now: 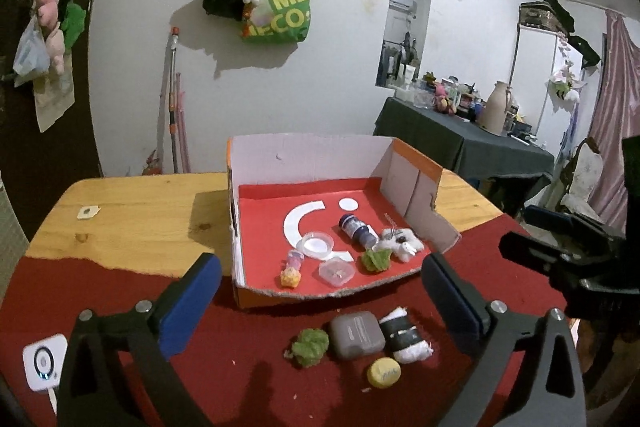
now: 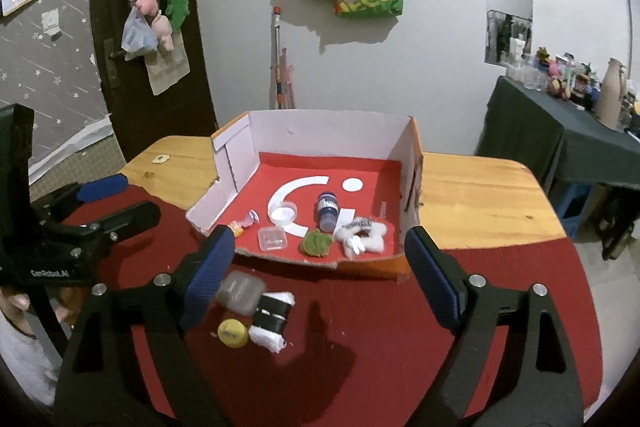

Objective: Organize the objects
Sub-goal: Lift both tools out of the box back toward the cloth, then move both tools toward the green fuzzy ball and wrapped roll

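An open cardboard box (image 1: 312, 155) with a red floor holds a blue bottle (image 1: 357, 231), a clear round lid (image 1: 318, 244), a small clear case (image 1: 337, 271), a green fuzzy piece (image 1: 375, 261), a white plush (image 1: 402, 245) and a pink-yellow toy (image 1: 292, 269). On the red cloth in front lie another green fuzzy piece (image 1: 310, 347), a grey case (image 1: 357, 334), a black-and-white sock roll (image 1: 406, 339) and a yellow cap (image 1: 384, 371). My left gripper (image 1: 320, 267) hovers open above them, holding nothing. My right gripper (image 2: 320, 239) is also open and empty, with the grey case (image 2: 242, 293) by its left finger.
The wooden table (image 1: 132, 211) is half covered by the red cloth (image 2: 360, 327). A white device (image 1: 44, 363) sits at the cloth's near left. A dark-draped side table (image 1: 460, 143) with clutter stands to the right. Bags (image 1: 276, 7) hang on the wall.
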Demonstrator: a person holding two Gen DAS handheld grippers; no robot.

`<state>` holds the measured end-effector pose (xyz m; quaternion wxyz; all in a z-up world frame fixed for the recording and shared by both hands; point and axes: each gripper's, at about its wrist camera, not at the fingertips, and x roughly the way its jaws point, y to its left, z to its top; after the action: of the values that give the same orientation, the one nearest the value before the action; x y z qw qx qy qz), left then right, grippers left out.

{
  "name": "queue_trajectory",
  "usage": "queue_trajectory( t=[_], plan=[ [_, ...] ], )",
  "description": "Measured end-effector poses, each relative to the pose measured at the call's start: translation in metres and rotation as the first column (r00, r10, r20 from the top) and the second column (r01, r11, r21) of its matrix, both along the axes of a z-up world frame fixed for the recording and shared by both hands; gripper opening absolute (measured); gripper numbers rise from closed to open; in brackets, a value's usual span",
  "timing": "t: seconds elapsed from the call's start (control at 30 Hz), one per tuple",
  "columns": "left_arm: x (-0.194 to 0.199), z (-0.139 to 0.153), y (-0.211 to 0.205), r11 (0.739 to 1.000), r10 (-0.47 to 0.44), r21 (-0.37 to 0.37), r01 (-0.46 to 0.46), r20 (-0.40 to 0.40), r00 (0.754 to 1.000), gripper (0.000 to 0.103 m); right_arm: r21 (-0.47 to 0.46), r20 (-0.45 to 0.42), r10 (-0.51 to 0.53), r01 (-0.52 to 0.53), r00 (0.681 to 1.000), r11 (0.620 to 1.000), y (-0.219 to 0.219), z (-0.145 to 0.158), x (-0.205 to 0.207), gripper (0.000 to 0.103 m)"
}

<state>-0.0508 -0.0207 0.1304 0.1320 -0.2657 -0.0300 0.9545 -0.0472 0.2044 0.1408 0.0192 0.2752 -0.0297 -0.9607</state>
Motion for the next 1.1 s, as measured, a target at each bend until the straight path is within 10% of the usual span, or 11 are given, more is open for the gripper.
queue_trajectory(
  t=[1.1],
  plan=[
    [0.002,-0.102,-0.004,0.996,0.085,-0.034,-0.079,0.206,0.975,0.103,-0.021,0.198,-0.005,0.010,0.980,1.000,-0.020,-0.102,-0.010,0.092]
  ],
)
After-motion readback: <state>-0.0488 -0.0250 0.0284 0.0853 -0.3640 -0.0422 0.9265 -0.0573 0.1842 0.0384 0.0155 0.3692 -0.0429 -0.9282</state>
